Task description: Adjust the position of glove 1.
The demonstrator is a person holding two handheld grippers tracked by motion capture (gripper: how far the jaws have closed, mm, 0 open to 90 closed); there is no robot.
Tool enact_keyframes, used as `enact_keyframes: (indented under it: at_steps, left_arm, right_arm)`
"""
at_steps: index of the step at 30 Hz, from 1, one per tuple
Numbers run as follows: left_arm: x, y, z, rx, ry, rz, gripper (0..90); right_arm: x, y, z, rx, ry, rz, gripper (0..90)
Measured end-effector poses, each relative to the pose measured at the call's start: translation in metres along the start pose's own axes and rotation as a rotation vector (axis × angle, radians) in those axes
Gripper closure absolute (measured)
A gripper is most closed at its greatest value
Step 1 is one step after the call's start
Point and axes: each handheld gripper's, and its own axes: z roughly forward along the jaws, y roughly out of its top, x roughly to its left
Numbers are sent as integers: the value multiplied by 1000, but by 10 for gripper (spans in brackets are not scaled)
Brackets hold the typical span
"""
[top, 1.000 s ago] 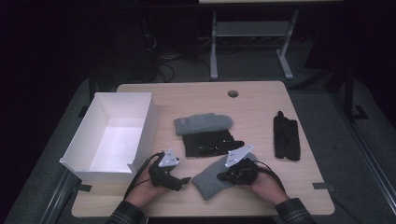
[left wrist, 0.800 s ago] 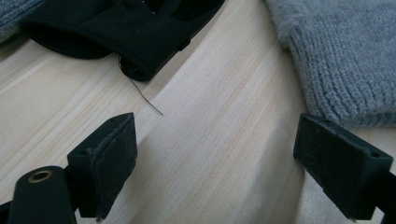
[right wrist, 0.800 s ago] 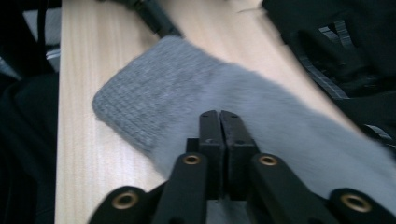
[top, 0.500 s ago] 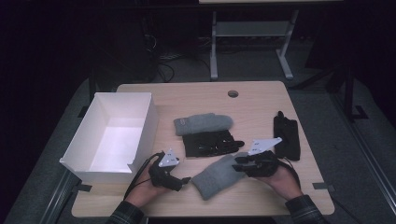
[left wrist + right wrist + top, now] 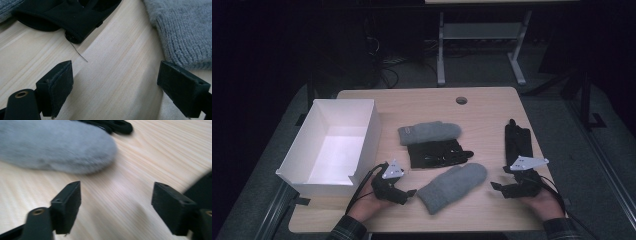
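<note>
Right gripper (image 5: 501, 187) near the bench's front right corner, jaws just sprung apart, nothing between them; the fuzzy grey knitted mitten (image 5: 453, 186) lies free by the front edge. Left gripper (image 5: 408, 194) spread at its cuff, likely pinching next. Left gripper view: cuff (image 5: 182, 32) beside one jaw, black fabric glove (image 5: 72, 17) cut off. Right gripper view: blurred mitten tip (image 5: 57, 147), bare wood between the jaws.

Dim room; pale wood table (image 5: 492, 107); grey carpet floor (image 5: 572, 150); white-legged table frame (image 5: 442, 50) behind; cables (image 5: 387, 70) on floor.
</note>
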Motion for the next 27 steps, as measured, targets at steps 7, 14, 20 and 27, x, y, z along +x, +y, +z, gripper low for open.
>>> enact_keyframes:
  at_steps: [7, 14, 20, 27]
  left_arm:
    - [0, 0, 0, 1, -1, -1, 128]
    - [-1, 6, -1, 53, 12, -13, 142]
    - [0, 15, -5, 39, 13, -41, 142]
    - [4, 39, -7, 13, 6, -61, 199]
  right_arm:
    - [1, -8, 4, -1, -9, 14, 139]
    - [1, -12, 11, 16, -28, 15, 106]
    - [2, -13, 12, 10, -22, 13, 90]
    - [1, -13, 12, 9, -22, 13, 90]
